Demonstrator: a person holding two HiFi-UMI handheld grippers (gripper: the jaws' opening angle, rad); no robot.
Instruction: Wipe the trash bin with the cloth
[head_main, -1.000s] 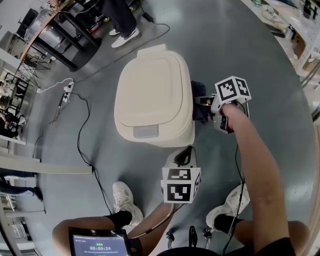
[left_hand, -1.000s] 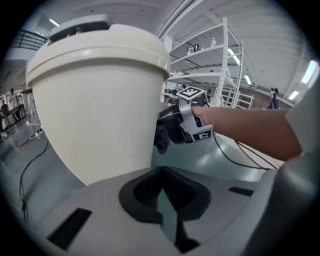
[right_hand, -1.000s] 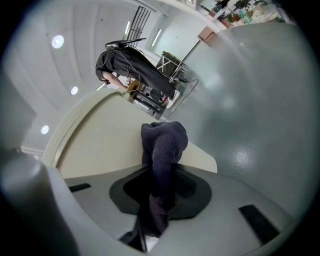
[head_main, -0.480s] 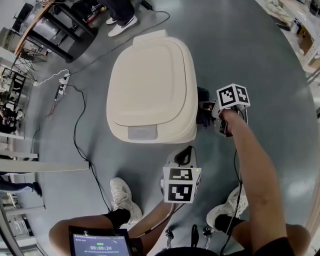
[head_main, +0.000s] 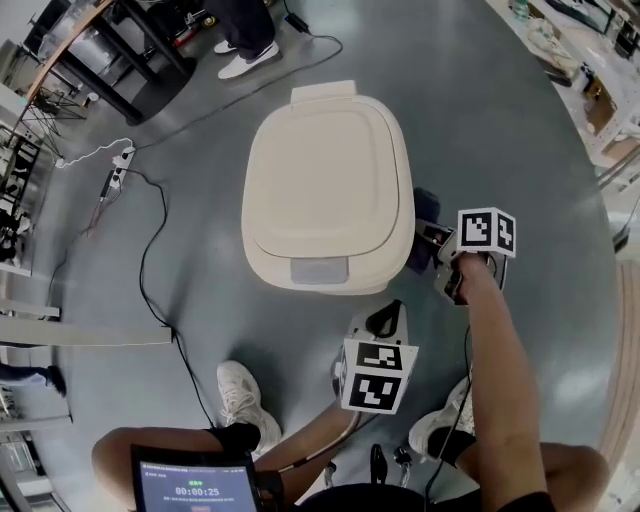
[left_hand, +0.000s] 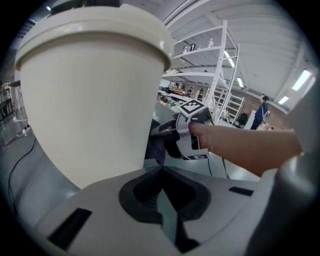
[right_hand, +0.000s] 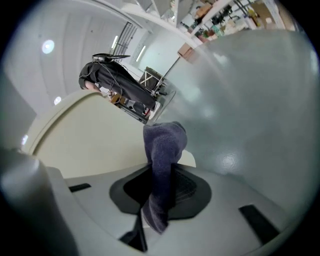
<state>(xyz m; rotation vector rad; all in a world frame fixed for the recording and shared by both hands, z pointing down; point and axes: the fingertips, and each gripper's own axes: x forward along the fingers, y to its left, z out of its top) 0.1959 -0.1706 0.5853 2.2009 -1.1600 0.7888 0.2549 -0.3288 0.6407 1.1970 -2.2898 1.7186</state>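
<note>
My right hand-held gripper (head_main: 430, 240), shut on the cloth (right_hand: 162, 150), has slid lower along the right side of the bin (head_main: 325, 180) at mid frame, so the wiping goes on; my left hand-held gripper (left_hand: 161, 185) is shut, empty.

- The trash bin (head_main: 325, 190) stands on the floor (head_main: 520, 150), straight ahead of the person.
- The right gripper (head_main: 428, 242) is at the bin's right side, just beside its wall.
- The cloth (right_hand: 162, 150) sits between that gripper's jaws, on the side toward the bin (whether it touches the wall cannot be told).
- The left gripper (head_main: 385, 312) is before the bin's near right corner, between the bin and the person's shoes (head_main: 240, 395).
- A cable (head_main: 150, 270) crosses the floor left of the bin, with a power strip (head_main: 113, 178) farther left.
- Another person's shoes (head_main: 243, 55) stand behind the bin, toward the far left.
</note>
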